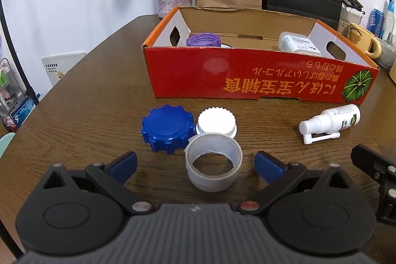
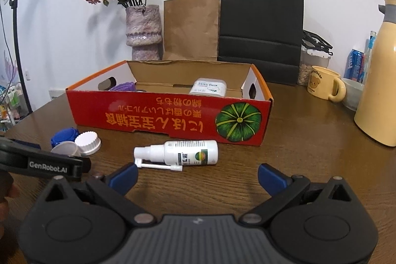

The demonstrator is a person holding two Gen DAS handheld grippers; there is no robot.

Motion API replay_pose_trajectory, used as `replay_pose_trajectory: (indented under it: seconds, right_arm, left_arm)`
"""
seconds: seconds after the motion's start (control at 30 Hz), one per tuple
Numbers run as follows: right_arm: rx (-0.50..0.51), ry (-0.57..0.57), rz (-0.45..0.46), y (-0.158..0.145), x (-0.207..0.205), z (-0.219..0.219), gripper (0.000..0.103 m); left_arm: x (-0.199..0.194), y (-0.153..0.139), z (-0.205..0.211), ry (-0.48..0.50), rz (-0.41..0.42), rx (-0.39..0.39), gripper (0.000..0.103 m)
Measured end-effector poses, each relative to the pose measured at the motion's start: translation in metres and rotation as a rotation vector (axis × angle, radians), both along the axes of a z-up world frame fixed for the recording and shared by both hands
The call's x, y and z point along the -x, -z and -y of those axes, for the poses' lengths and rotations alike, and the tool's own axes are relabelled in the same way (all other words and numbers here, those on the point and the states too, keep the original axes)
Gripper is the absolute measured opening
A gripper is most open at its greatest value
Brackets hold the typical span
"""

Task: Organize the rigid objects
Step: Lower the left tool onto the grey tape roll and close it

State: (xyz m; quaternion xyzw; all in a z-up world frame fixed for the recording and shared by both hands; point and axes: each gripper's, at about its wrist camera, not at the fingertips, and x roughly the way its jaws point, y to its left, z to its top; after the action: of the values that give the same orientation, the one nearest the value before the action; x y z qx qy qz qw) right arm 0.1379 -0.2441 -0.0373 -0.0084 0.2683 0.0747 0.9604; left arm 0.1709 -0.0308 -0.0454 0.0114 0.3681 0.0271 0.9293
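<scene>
Dark wood grain covers the table (image 1: 86, 95), which backs onto a white wall where a purple vase (image 2: 143, 31) of dried roses, a brown paper bag (image 2: 190, 29) and a black paper bag (image 2: 262, 24) stand in a row. A red cardboard box (image 1: 247, 73) with a pumpkin picture sits open near the middle; inside it lie a purple ring cap (image 1: 203, 40) at the left end and a white flat bottle (image 1: 298, 42) toward the right.

In front of the box, 3 pieces cluster together: a blue lid (image 1: 167, 131), a white ribbed cap (image 1: 217, 121) just beside it, and a translucent grey ring (image 1: 213, 166) touching both. The left gripper (image 1: 195, 165) hovers low over the table with its jaws spread wide, the grey ring lying between the blue fingertips (image 1: 125, 163) without contact.

A white spray bottle (image 2: 180, 152) lies on its side close to the box front, nozzle pointing left. The right gripper (image 2: 196, 177) faces it with jaws spread, holding nothing, the bottle just ahead of them.

At the far right stand a yellow bear mug (image 2: 324, 85) and a cream thermos jug (image 2: 381, 81).
</scene>
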Motion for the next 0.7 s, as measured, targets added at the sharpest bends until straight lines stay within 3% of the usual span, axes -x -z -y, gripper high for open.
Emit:
replay_pose_trajectory:
  seconds: [0.27, 0.43, 0.53, 0.6, 0.7]
  right_arm:
    - [-0.004, 0.013, -0.002, 0.004, -0.001, -0.001, 0.103]
    - [-0.013, 0.018, -0.001, 0.005, 0.000, 0.000, 0.103]
    - [-0.021, 0.024, 0.001, 0.005, 0.000, 0.001, 0.103]
    - [-0.026, 0.029, 0.004, 0.005, 0.000, 0.002, 0.103]
    - [-0.030, 0.030, 0.007, 0.005, 0.001, 0.003, 0.103]
  left_arm:
    - [0.002, 0.003, 0.005, -0.001, 0.023, -0.010, 0.101]
    - [0.004, 0.004, 0.006, 0.012, 0.040, 0.001, 0.084]
    - [0.007, 0.003, 0.008, 0.032, 0.056, 0.012, 0.067]
    - [0.010, 0.002, 0.009, 0.051, 0.068, 0.017, 0.049]
    - [0.012, 0.002, 0.011, 0.058, 0.078, 0.019, 0.045]
